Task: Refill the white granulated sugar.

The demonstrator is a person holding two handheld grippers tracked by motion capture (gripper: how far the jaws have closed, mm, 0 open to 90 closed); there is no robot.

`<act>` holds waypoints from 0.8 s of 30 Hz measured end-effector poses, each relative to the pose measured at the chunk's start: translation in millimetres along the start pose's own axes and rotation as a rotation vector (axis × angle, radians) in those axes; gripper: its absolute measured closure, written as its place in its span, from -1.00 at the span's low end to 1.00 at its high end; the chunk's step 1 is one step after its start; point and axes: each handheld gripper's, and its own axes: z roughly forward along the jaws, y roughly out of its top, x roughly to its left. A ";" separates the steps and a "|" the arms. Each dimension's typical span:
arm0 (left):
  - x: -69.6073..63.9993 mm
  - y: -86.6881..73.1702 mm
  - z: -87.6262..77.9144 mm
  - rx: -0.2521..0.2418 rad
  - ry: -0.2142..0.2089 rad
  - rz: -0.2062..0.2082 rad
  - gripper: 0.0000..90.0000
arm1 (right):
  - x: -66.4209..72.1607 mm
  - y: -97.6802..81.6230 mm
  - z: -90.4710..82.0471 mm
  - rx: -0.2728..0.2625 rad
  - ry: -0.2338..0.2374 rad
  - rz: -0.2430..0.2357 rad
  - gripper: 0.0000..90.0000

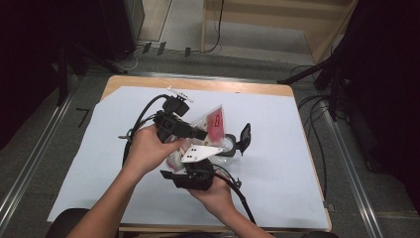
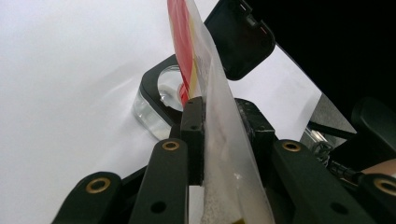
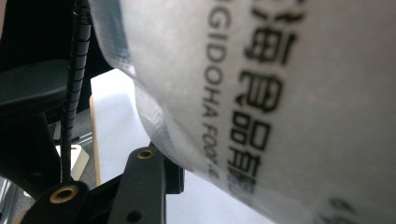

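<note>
A translucent food pouch [image 1: 214, 121] with a red label and black print is held tilted above the table between both grippers. My left gripper [image 1: 200, 134] grips its upper part from the left; in the left gripper view the gripper [image 2: 218, 109] has its jaws shut on the pouch [image 2: 226, 144]. From below, my right gripper [image 1: 190, 169] holds the lower end. In the right gripper view one black finger [image 3: 149, 182] presses the printed pouch [image 3: 280, 93]; the other finger is hidden. Under the pouch's top stands a clear container [image 1: 229, 148] with its black lid [image 1: 244, 138] flipped open.
A white sheet [image 1: 282, 168] covers the wooden table [image 1: 198, 84]. The container [image 2: 152, 109] and its raised lid [image 2: 240, 39] stand just beyond the left jaws. Cables trail from both grippers. Dark stands and cables lie on the floor to the right [image 1: 322, 109].
</note>
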 end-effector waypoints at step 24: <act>1.6 -1.8 -0.9 0.000 -0.010 -0.033 0.72 | 3.8 0.1 2.2 0.011 0.012 -0.027 0.39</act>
